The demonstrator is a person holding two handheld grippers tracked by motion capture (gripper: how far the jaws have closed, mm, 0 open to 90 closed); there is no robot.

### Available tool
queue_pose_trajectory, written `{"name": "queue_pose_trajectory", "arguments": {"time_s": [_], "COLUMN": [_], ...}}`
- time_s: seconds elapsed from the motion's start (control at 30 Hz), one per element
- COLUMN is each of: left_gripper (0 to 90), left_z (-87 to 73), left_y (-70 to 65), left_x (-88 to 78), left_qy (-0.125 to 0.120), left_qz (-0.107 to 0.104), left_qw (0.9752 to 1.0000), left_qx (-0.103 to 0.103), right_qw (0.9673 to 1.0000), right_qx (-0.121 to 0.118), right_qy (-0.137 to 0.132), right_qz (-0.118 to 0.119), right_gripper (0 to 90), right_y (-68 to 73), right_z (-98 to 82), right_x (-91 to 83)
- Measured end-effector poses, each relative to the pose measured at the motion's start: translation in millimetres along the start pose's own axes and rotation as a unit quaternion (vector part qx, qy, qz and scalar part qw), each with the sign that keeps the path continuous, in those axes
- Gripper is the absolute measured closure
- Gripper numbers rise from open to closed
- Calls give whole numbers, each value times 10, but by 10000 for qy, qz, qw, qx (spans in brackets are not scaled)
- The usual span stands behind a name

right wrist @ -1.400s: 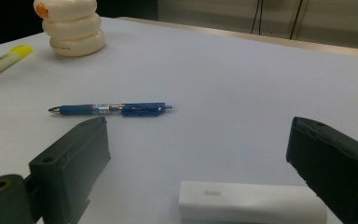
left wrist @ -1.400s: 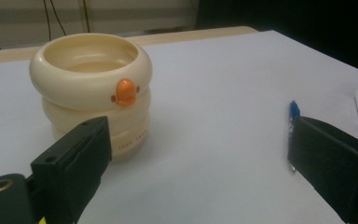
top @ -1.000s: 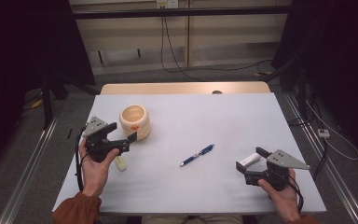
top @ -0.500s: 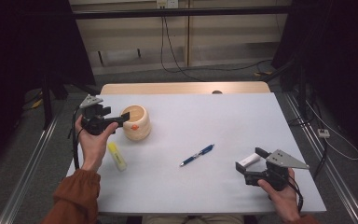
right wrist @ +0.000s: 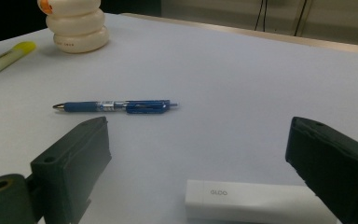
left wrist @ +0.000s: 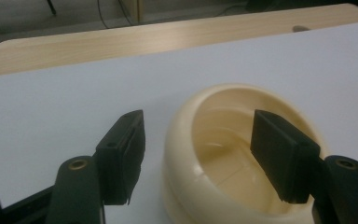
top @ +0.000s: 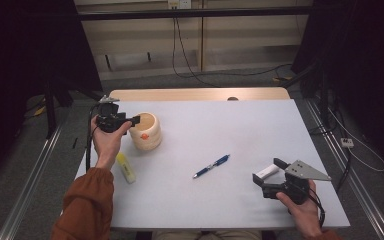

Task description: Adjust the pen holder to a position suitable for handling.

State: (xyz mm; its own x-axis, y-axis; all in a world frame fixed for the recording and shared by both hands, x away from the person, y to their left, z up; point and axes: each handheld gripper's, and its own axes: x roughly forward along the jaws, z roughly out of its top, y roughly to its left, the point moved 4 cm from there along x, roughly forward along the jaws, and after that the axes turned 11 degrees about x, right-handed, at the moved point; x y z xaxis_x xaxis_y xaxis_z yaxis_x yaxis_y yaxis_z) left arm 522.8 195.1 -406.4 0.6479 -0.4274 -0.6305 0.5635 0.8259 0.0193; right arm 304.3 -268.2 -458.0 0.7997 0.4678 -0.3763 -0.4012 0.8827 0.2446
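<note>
Fingers (left wrist: 130, 154) of left gripper (left wrist: 209, 158) closing astride cream cup (left wrist: 223, 154) wall, not yet pinching, hand level, right gripper (right wrist: 205, 163) wide

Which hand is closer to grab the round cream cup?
Left. The left gripper straddles the cup's rim, one jaw inside, one outside, jaws just closing. The right gripper sits far away near the white block.

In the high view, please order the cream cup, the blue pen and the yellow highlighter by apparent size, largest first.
1. cream cup
2. blue pen
3. yellow highlighter
The pen and the highlighter look about equally long, so their order is unsure.
</note>
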Motion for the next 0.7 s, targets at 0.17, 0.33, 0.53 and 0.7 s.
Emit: {"name": "queue_pose_trajectory", "arguments": {"time_s": [0.17,0.33,0.53,0.7], "left_gripper": [447,556,706,698], "left_z": [-23,-42,-55,-86], "left_y": [22,26,42,69], "left_x": [115,198,216,239], "left_qy": [142,244,308,272], "left_qz": [47,-26,-12,-151], "left_qw": [9999,9997,9995,9993], "left_qx": [44,24,-30,-206], "right_qw": [10000,10000,10000,10000], "right_qx": [3,14,-36,-15], "right_qy": [9,0,26,14], "right_qz": [-11,-24,6,24], "right_gripper": [63,64,64,64], "right_y": [-2,-8,3,7], "right_z": [-4,-2,-5,-3], "right_x": [9,4,12,10]}}
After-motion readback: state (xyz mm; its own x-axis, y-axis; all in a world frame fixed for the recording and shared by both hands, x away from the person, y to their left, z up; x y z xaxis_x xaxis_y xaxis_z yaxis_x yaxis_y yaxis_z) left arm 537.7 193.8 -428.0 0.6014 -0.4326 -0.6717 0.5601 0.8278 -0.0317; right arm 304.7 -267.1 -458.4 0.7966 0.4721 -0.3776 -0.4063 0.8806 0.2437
